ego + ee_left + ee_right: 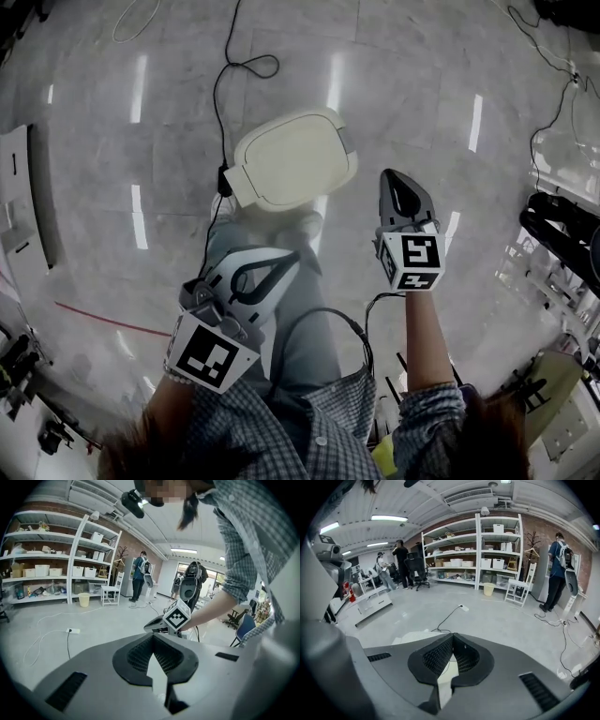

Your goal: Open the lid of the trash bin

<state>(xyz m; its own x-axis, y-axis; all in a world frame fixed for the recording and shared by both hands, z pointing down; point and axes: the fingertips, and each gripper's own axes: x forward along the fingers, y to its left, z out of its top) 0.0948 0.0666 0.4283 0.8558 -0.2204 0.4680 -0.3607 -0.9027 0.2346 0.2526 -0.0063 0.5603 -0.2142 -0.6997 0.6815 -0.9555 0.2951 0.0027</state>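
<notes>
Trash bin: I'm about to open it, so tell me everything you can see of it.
The trash bin is cream, plastic-looking and rounded-square from above. It stands upright on the grey floor with its lid lying shut and flat on top. A black cable runs down to its left side. The right tool hangs just to its right, not touching it.

L gripper (272, 267): near, left, held close to torso, jaws together, tips touching. 
R gripper (396, 180): farther out, right, forearm (424, 337) extended, jaws closed tip to tip. 
Both point away from body. L seems angled toward R.
</notes>
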